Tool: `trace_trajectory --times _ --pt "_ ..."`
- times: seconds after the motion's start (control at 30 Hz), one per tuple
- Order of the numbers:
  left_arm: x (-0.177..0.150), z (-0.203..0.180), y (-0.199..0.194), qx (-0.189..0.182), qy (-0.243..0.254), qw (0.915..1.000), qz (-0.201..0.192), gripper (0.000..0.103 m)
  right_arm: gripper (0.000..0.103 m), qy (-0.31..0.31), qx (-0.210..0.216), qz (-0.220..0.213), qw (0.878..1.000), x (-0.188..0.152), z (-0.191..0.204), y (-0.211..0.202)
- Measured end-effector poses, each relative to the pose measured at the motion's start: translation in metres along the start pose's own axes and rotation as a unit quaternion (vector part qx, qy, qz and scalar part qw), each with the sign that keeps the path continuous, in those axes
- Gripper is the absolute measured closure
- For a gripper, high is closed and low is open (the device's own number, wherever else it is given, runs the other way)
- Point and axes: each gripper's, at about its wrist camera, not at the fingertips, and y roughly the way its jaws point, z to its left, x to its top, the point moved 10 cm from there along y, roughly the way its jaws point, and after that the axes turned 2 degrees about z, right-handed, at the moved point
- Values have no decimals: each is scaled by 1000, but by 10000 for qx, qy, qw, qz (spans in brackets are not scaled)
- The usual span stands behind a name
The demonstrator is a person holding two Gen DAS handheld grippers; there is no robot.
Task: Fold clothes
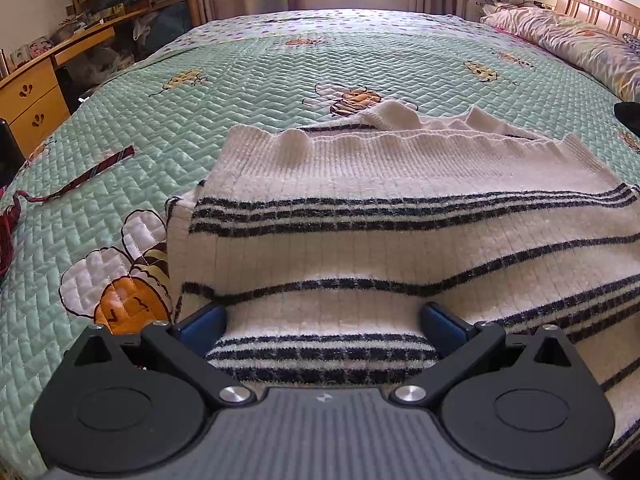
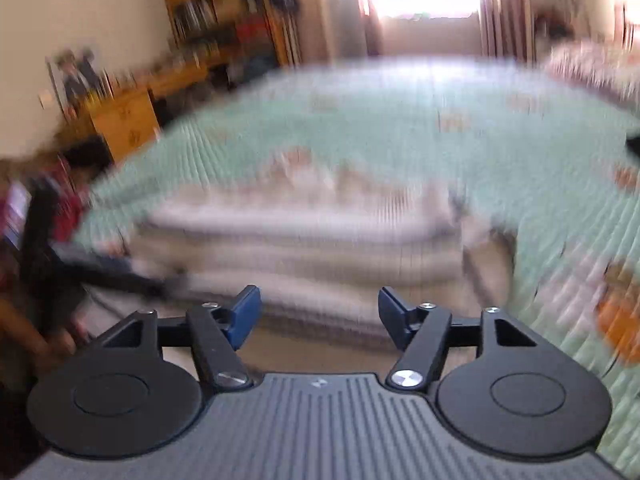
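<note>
The bed [image 1: 248, 92] is covered with a mint-green quilted spread printed with bees. A folded white knit sweater [image 1: 400, 208] with dark stripes lies on its near right part, and a dark red plaid strip of cloth [image 1: 92, 174] lies flat at the left. A floral pillow [image 1: 568, 46] rests along the far right edge.
</note>
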Motion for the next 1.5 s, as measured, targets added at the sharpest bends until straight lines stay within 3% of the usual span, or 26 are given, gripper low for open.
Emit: trace_trajectory --times 0.13,0.23,0.43,0.5,0.57,0.63,0.83,0.87,0.97,1.17,1.4,1.5 --pt "0 0 0 -7 20 10000 -19 0 35 -55 -30 -82 9999 -7 -6 -4" --pt "0 -1 0 10 27 10000 -29 0 35 192 44 -203 9996 12 -4 -20" --pt "0 0 0 2 30 10000 -28 0 33 -40 380 -726 9966 49 27 -29" --pt "0 0 0 -1 35 10000 -25 0 32 -137 266 -626 9976 47 24 -13" --pt "0 -1 0 -6 48 10000 -20 0 31 -186 18 -216 9996 34 12 19" --pt "0 -1 0 -10 61 10000 -9 0 28 -225 17 -184 9996 21 3 32" --pt "1 -2 1 15 57 10000 43 0 28 350 363 -168 9986 39 3 9" --pt "1 -2 0 14 57 10000 46 0 28 449 472 -324 9974 48 4 4" --pt "1 -2 0 12 59 10000 50 0 28 362 306 -598 9971 70 -1 2" --pt "1 -2 1 -16 93 9999 86 0 28 341 -62 -144 9993 63 -41 61" --pt "1 -2 1 1 104 9999 107 0 29 750 -32 -120 9971 68 -46 54" --pt "1 -2 1 15 106 9999 104 0 28 994 98 -411 9941 84 -45 37"
